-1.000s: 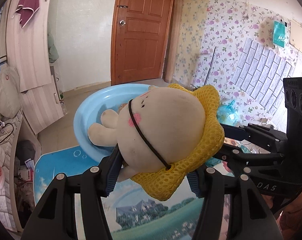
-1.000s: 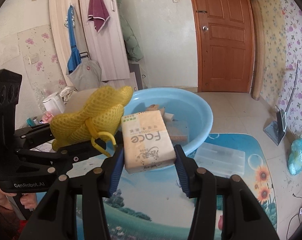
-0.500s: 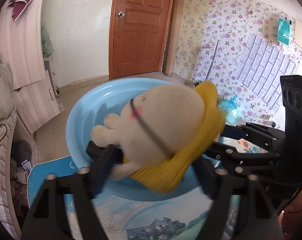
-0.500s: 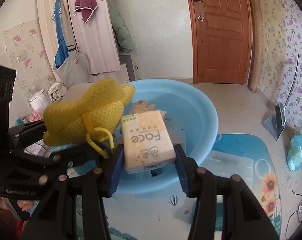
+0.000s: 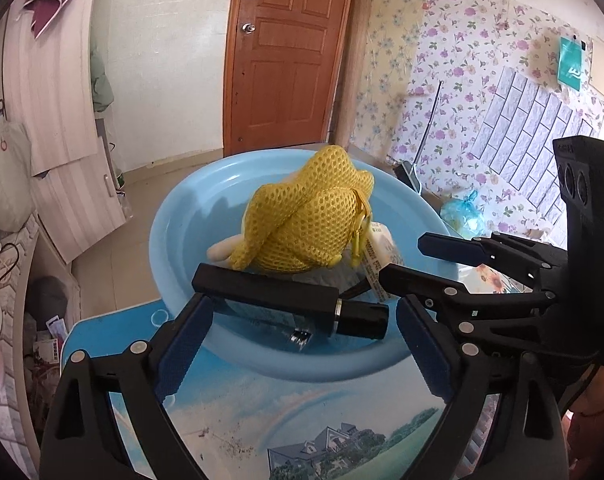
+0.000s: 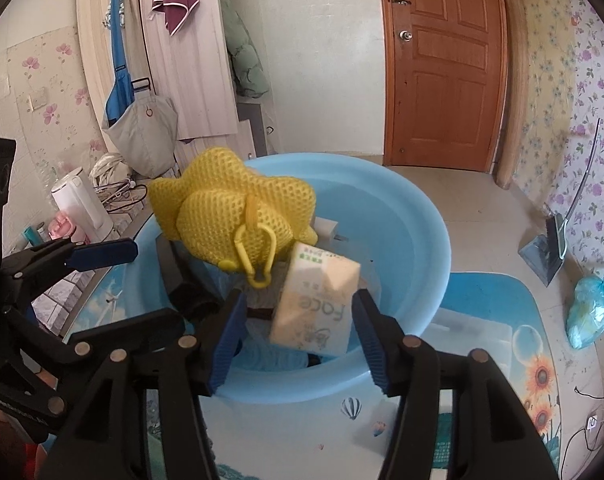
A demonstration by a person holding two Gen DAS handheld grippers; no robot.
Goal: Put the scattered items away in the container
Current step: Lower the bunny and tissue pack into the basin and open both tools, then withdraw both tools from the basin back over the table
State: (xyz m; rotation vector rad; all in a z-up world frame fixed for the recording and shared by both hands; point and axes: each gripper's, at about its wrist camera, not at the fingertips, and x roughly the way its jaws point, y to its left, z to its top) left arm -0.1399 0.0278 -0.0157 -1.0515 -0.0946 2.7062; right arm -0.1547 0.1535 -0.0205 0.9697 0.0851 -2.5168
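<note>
Over the blue basin (image 5: 174, 248), both grippers (image 5: 298, 344) (image 6: 298, 340) gape wide, holding nothing.

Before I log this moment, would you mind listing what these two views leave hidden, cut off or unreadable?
- Left wrist view: the plush toy shows only its yellow mesh hat and one limb; its face is turned away.
- Left wrist view: the tissue pack is mostly hidden behind the toy.
- Right wrist view: the basin floor is covered by the toy and pack.
- Right wrist view: the black object under the toy is unidentifiable.
- Both views: the person's hands are cut off by the edges.
</note>
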